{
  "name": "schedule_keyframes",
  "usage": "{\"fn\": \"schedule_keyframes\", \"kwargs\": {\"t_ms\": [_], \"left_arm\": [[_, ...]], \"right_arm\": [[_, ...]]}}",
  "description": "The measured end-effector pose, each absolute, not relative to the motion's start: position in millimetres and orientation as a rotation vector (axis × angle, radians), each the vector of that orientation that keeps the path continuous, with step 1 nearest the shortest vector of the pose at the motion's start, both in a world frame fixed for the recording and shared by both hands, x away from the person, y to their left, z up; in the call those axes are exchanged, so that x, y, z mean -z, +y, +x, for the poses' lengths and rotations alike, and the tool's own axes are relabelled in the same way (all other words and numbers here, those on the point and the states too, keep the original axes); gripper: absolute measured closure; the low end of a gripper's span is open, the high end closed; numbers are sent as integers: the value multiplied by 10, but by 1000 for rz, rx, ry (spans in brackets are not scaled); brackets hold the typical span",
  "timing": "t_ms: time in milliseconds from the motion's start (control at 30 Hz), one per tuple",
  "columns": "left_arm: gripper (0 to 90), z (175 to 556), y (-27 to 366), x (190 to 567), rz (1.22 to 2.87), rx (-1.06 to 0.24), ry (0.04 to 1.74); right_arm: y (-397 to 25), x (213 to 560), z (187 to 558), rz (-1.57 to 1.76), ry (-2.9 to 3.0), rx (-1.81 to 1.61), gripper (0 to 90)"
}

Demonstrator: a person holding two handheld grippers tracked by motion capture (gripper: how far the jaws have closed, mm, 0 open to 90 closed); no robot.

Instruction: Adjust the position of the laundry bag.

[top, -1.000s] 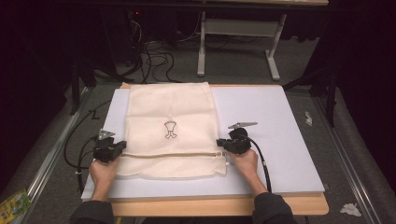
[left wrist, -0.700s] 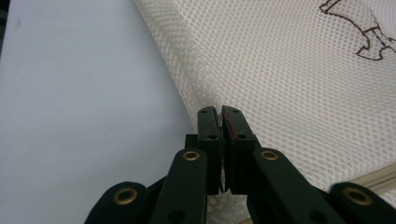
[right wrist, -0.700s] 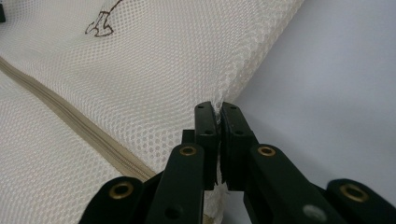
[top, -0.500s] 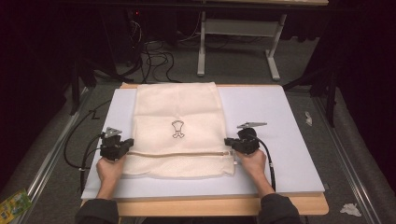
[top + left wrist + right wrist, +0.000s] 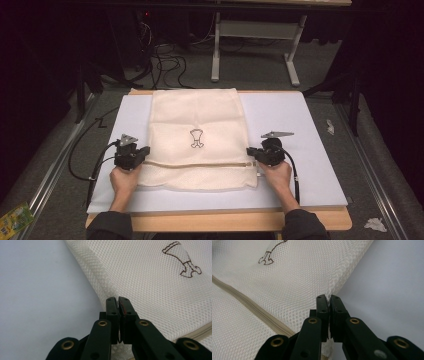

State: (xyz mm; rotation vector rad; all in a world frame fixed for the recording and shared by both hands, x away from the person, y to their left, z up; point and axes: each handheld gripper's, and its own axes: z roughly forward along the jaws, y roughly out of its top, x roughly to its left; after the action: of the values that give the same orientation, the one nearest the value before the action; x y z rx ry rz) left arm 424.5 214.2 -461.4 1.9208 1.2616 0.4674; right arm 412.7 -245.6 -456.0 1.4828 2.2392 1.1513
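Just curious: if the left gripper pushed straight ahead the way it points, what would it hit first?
Probably more of the cream mesh laundry bag itself: the left gripper is shut on its edge.

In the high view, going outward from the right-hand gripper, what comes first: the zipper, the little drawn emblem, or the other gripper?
From the right gripper, clamped on the mesh bag's right edge:
1. Zipper: its end lies right beside the gripper.
2. Emblem: mid-bag, up and to the left.
3. Left gripper: across the bag, on its left edge.
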Motion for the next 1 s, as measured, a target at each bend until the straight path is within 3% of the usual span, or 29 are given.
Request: {"fn": "schedule_keyframes", "kwargs": {"t_ms": [1000], "left_arm": [[876,4271,1744,4587,1948,-448,1179]], "right_arm": [[-2854,4504,3986,1531,2172,-1118,881]]}}
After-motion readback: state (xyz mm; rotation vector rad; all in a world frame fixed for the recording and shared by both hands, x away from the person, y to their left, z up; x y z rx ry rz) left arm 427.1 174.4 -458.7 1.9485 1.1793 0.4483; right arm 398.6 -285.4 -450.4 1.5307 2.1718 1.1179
